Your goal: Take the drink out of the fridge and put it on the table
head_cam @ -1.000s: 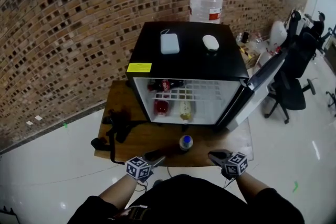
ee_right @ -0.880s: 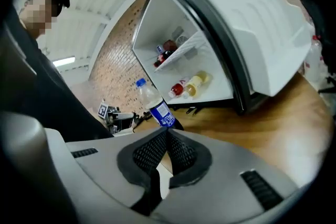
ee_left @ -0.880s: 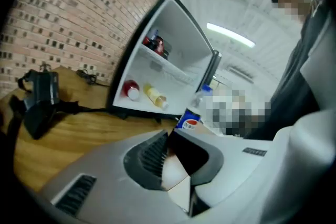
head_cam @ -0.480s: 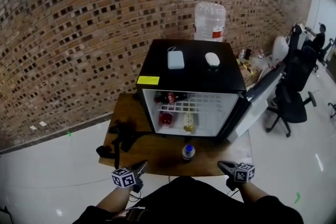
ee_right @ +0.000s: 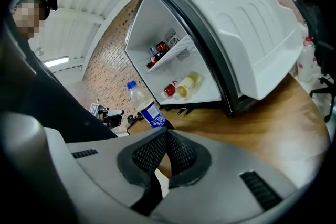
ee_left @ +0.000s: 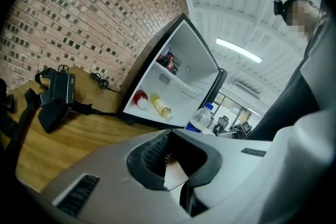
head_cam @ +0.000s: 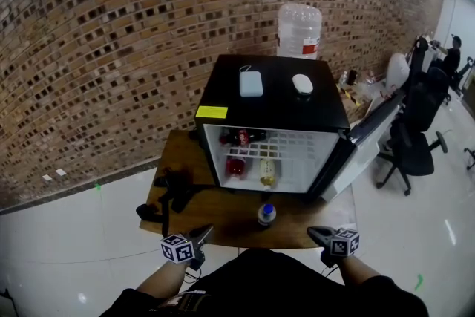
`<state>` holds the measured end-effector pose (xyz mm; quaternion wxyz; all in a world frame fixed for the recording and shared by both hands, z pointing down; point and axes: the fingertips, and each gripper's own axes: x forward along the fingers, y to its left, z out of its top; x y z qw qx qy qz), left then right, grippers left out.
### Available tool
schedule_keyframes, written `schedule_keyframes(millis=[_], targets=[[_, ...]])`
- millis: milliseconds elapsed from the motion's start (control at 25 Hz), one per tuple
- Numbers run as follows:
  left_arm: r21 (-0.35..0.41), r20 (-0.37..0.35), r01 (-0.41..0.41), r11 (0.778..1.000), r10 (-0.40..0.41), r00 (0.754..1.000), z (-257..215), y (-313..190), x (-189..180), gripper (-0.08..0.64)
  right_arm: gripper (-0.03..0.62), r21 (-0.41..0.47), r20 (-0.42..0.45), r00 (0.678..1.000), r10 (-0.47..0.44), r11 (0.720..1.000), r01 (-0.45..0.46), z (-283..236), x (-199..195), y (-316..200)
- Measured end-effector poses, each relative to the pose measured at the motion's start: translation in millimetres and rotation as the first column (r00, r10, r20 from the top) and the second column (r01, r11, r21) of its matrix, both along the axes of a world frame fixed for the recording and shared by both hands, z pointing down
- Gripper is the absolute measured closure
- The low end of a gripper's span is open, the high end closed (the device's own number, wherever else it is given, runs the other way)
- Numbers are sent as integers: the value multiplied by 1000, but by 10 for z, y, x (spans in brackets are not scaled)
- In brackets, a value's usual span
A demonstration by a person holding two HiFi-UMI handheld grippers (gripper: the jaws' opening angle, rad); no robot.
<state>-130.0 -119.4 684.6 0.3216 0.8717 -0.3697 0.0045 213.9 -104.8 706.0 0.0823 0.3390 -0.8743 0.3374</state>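
Bottom centre shows a black top [head_cam: 260, 282]; the grey-shelled left gripper [head_cam: 206, 231] and right gripper [head_cam: 312, 233] carry black ribbed pads [ee_right: 149, 153] and black-and-white marker cubes [head_cam: 178, 249].

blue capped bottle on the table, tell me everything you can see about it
The bottle is small and made of clear plastic, with a blue screw cap and a blue label with white print around its lower body; the print is too small to read. It stands upright on the wooden table, just in front of the open fridge and about level with its middle. It is outside the fridge and apart from it. Nothing but the tabletop touches it. How full it is cannot be told.
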Motion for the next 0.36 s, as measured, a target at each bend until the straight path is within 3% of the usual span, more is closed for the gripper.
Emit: schedule_keyframes(millis=[360], targets=[[-9, -2, -15, 1000, 15, 1000, 54, 61, 22, 549, 592, -10, -14, 1000, -13, 1000, 13, 100, 16, 81]])
